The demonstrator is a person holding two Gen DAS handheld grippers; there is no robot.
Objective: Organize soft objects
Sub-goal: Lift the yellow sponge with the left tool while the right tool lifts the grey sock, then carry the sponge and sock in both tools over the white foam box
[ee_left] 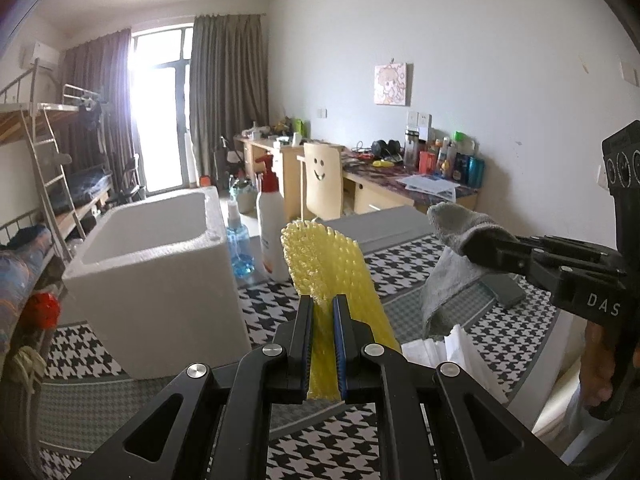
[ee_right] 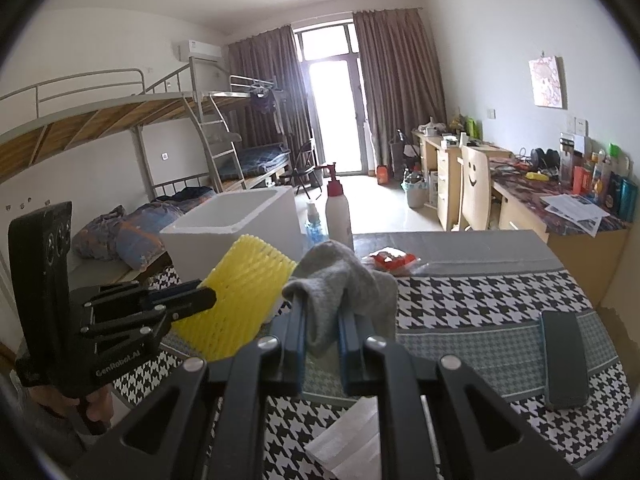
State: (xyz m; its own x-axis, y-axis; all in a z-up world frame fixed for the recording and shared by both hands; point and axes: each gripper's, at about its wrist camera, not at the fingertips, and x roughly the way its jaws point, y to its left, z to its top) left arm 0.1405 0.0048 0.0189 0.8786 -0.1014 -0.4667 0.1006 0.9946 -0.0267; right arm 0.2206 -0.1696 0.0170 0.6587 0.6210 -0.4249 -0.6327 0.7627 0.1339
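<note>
We read "DAS" in white letters on the black body of the right hand-held gripper, seen from the left wrist. On the left hand-held gripper, seen from the right wrist, we read "GenRobot.AI". Labels on the bottles are too small for us to read.

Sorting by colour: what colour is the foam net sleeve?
Yellow foam net sleeve, clearest in the left wrist view.

Window glare, fisheye edges dark
</note>
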